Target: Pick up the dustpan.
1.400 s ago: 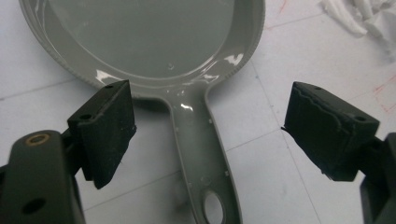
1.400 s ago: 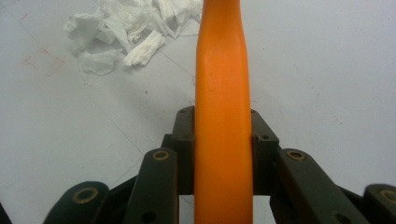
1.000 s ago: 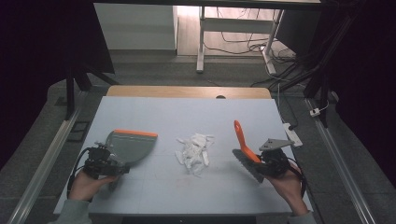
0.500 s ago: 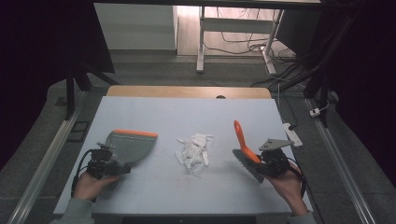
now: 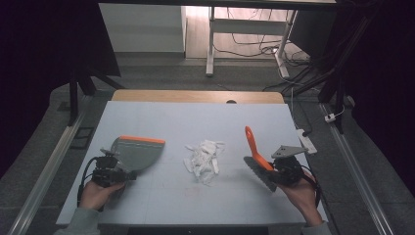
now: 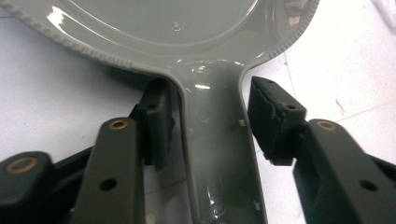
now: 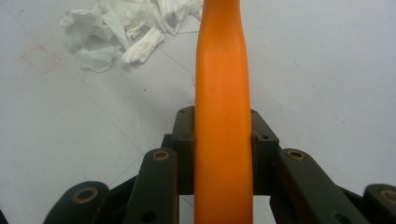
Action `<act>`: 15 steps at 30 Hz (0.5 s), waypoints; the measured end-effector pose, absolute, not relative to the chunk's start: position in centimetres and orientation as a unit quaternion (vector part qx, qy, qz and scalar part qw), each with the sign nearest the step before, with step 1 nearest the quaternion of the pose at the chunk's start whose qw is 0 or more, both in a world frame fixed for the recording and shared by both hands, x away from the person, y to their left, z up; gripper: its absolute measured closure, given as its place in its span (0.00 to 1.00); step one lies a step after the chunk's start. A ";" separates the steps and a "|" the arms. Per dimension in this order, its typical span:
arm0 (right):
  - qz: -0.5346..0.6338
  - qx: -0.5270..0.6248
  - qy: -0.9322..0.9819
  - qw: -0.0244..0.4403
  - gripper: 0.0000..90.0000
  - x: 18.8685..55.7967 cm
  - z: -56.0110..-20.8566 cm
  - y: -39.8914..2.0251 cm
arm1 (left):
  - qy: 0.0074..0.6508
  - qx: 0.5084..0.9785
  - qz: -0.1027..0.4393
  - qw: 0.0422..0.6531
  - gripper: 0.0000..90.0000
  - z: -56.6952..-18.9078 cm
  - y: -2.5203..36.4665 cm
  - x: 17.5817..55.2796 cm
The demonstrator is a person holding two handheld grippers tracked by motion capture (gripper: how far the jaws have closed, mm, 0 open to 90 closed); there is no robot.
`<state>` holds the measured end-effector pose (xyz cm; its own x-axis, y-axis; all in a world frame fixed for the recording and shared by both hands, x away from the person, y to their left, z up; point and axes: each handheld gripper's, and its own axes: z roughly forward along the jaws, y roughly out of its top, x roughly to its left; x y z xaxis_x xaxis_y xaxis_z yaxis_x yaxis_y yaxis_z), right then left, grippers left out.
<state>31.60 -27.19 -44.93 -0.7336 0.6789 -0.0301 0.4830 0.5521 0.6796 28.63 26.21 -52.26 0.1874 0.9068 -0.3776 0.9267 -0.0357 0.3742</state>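
A: What's the left gripper (image 5: 113,174) doing down at seven o'clock on the pale blue-grey table (image 5: 195,117)?

B: Its jaws have just been closing around the handle of the grey plastic dustpan with the orange front lip (image 5: 138,152). In the left gripper view the grey handle (image 6: 219,154) runs straight up between them. The left pad (image 6: 156,123) sits right against the handle's edge, but the right pad (image 6: 271,119) is a little apart from it, so they're not clamped on it yet.

A: And the dustpan itself?

B: Flat on the table, its orange lip turned toward one o'clock, handle pointing back to the person's left hand (image 5: 98,192).

A: The other side?

B: At four o'clock the right gripper (image 5: 284,169) is clamped on the orange plastic handle of the hand brush with dark bristles (image 5: 258,157). In the right gripper view both pads press tight on the orange handle (image 7: 223,130), one from each side. The handle slants up toward eleven o'clock; the bristles hang low by the table.

A: What's between them?

B: A small heap of torn white paper scraps (image 5: 203,157), dead centre of the table, apart from both tools. The dustpan lies at its nine o'clock, the brush at its three
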 end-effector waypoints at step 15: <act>0.334 0.335 0.869 0.145 0.78 31.6 -45.0 -27.1 | 0.642 0.713 -0.015 0.282 0.68 -52.3 26.4 28.6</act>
<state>31.61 -27.14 -45.00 -0.7338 0.6788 -0.0278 0.4859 0.5530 0.6769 28.59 26.36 -52.29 0.1764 0.9066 -0.3834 0.9232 -0.0173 0.3839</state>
